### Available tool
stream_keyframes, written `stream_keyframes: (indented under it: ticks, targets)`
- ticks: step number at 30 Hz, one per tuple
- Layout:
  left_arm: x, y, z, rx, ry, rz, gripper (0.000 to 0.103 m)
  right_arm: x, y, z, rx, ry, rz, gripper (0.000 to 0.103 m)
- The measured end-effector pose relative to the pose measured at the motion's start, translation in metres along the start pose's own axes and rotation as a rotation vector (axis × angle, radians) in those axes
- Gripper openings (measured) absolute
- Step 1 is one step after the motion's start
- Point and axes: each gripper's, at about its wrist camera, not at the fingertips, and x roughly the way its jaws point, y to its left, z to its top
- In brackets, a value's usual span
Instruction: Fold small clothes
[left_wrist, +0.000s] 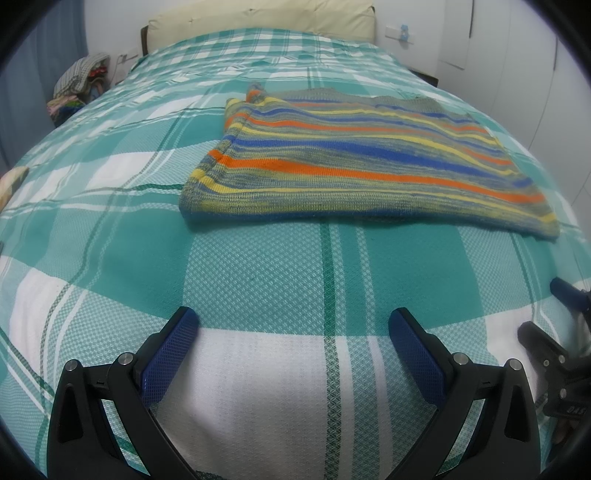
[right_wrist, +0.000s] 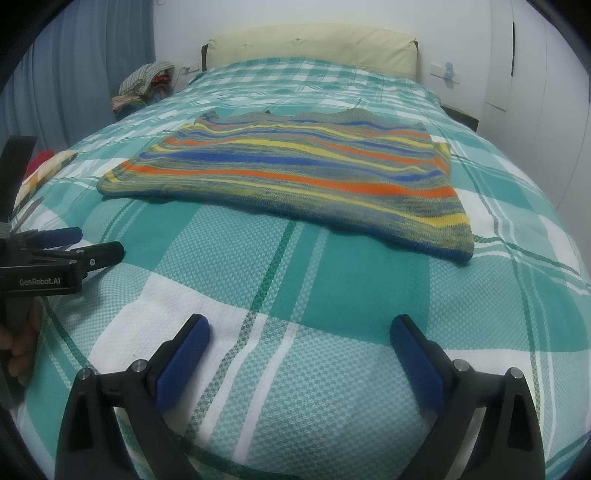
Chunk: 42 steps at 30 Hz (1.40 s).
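Presently catalogued, largest first. Bed: covered by a teal-and-white checked waffle-weave spread, a soft and yielding surface that will give under any press; cream headboard at the far end. Striped knit garment: lies flat on the spread toward the middle of the bed, ahead of both tools, apparently a small sweater with orange, blue, yellow and grey-green bands; it seems already doubled in on itself, since the side seen at the left of the left wrist view shows a rolled, layered edge, though how many layers cannot be told. Handling, as judged: light, limp, stretchy knit with a grippy texture, unlikely to slip from ribbed pads but prone to sag and drag against the spread; not fragile. Best taken at the two near corners of the hem, pinching through all layers at the edge instead of mid-panel, so the fold carries over evenly. Heap of other clothes: beside the bed near the curtain, well apart from the garment. Left claw: released, jaws wide, holding nothing, above bare spread short of the near hem. Right claw: likewise released and empty, short of the hem, with the left tool seen beside it at the frame's edge.
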Motion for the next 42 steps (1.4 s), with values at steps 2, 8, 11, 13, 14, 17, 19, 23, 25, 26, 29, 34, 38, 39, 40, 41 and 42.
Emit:
stream_keyframes:
  ticks: [2, 8, 11, 13, 14, 17, 19, 23, 25, 26, 29, 34, 38, 39, 40, 41, 42]
  targets:
    - [0.000, 0.000, 0.000, 0.000, 0.000, 0.000, 0.103, 0.000, -0.001, 0.000, 0.000, 0.001, -0.001, 0.098]
    - [0.000, 0.000, 0.000, 0.000, -0.001, 0.000, 0.103, 0.000, -0.001, 0.000, 0.006, 0.004, 0.010, 0.099]
    - [-0.001, -0.001, 0.000, 0.000, -0.003, -0.003, 0.103, -0.002, -0.002, -0.001, 0.013, 0.008, 0.016, 0.100]
    - [-0.002, -0.001, -0.001, -0.001, -0.006, -0.007, 0.103, -0.004, -0.001, -0.002, 0.010, 0.010, 0.013, 0.101]
    - [-0.002, -0.001, -0.001, -0.001, -0.007, -0.009, 0.103, -0.004, -0.001, -0.003, 0.011, 0.012, 0.013, 0.101]
    - [-0.005, -0.001, -0.002, 0.006, -0.012, -0.019, 0.103, -0.010, -0.003, -0.003, 0.016, 0.028, 0.036, 0.101]
    - [-0.012, -0.005, -0.003, 0.032, -0.006, -0.034, 0.102, -0.016, -0.008, -0.001, 0.016, 0.060, 0.071, 0.100]
    - [-0.042, -0.041, -0.009, 0.197, 0.032, -0.212, 0.102, -0.039, -0.040, 0.025, 0.049, 0.124, 0.133, 0.100]
    - [-0.055, -0.075, -0.008, 0.303, 0.018, -0.287, 0.102, -0.053, -0.069, 0.043, 0.085, 0.061, 0.134, 0.100]
    - [-0.058, -0.091, -0.006, 0.346, 0.007, -0.298, 0.102, -0.057, -0.086, 0.051, 0.112, 0.033, 0.137, 0.100]
    - [-0.051, -0.146, 0.008, 0.427, 0.009, -0.318, 0.102, -0.044, -0.150, 0.072, 0.257, 0.033, 0.173, 0.100]
    - [-0.007, -0.229, 0.047, 0.443, 0.001, -0.326, 0.101, 0.010, -0.236, 0.102, 0.535, 0.082, 0.397, 0.096]
    - [0.032, -0.258, 0.068, 0.444, 0.022, -0.300, 0.089, 0.062, -0.256, 0.129, 0.529, 0.152, 0.483, 0.085]
    - [0.037, -0.263, 0.069, 0.458, 0.019, -0.298, 0.089, 0.077, -0.257, 0.135, 0.510, 0.179, 0.473, 0.083]
    - [0.038, -0.265, 0.070, 0.470, 0.008, -0.305, 0.089, 0.087, -0.258, 0.139, 0.497, 0.191, 0.464, 0.079]
    - [0.038, -0.267, 0.070, 0.482, -0.005, -0.321, 0.086, 0.101, -0.259, 0.144, 0.484, 0.200, 0.463, 0.074]
    - [0.038, -0.270, 0.070, 0.499, -0.015, -0.337, 0.083, 0.113, -0.259, 0.152, 0.476, 0.200, 0.479, 0.072]
